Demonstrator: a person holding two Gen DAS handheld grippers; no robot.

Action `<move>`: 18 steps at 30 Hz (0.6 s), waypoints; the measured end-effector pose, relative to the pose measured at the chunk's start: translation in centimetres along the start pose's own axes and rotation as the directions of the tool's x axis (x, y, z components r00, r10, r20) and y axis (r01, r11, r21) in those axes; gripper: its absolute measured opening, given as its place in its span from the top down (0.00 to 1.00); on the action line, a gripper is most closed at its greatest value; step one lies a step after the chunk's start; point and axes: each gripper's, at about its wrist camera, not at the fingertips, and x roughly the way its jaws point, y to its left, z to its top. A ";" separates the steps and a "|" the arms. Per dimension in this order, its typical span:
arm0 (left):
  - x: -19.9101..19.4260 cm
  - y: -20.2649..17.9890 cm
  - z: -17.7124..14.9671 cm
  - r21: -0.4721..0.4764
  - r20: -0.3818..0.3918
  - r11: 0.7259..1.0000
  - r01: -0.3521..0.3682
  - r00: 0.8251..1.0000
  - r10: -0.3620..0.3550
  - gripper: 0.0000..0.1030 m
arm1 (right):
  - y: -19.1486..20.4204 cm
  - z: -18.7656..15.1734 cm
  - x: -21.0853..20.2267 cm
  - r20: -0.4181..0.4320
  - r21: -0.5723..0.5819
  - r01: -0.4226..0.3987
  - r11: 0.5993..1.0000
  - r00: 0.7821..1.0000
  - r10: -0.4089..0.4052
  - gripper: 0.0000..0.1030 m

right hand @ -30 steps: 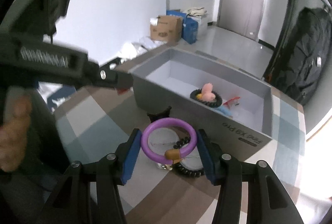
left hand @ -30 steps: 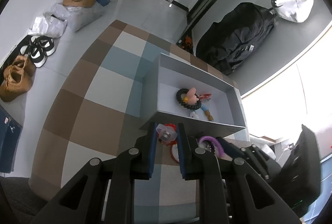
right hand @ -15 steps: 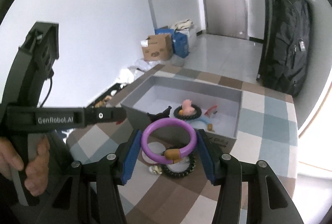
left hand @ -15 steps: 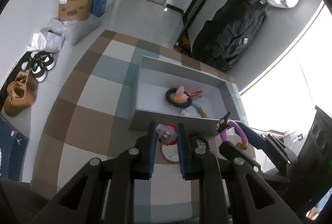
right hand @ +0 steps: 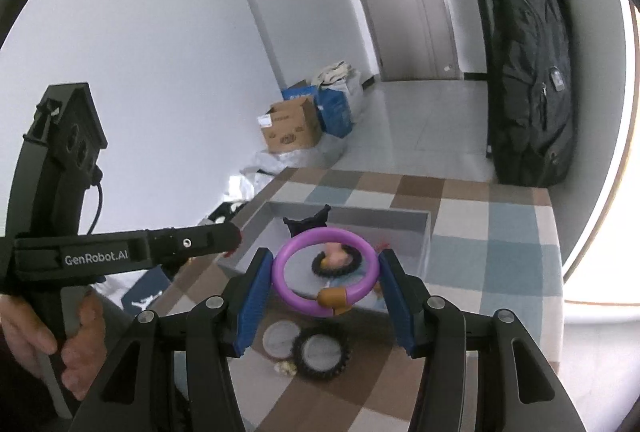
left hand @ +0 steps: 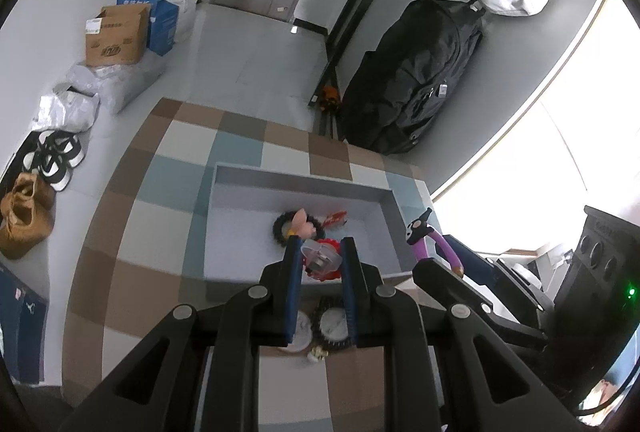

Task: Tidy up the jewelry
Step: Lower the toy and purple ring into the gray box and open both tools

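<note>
held above the grey box (left hand: 224, 232) for dropping in: left gripper (left hand: 320, 264) pinching a clear-and-red trinket (left hand: 322, 260), right gripper (right hand: 326, 280) clamping the purple ring (right hand: 326, 272).

Checkered table (left hand: 132, 232) with grey box (left hand: 224, 216), black toothed ring (right hand: 320, 352), white disc (right hand: 281, 338).

Box (left hand: 224, 232) on checked cloth (left hand: 132, 232); scrunchie (left hand: 280, 228) inside box; two discs (right hand: 282, 338) before box.

The left tongs (left hand: 320, 258) hide part of the red ornament (left hand: 330, 270) behind.
</note>
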 end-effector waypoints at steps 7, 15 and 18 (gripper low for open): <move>1.8 0.1 1.4 -0.004 -0.021 1.000 0.012 1.000 -0.013 0.87 | -0.7 1.4 1.6 0.001 -0.005 -0.008 1.000 1.000 0.008 0.49; 3.9 0.1 2.8 0.015 -0.040 1.000 0.019 0.999 -0.018 0.87 | -1.9 2.3 3.6 -0.037 0.031 -0.021 0.999 0.999 0.023 0.49; 4.8 0.2 2.9 0.020 -0.054 0.999 0.034 0.998 -0.033 0.87 | -2.2 2.4 4.3 -0.056 0.030 -0.017 0.999 0.998 0.018 0.49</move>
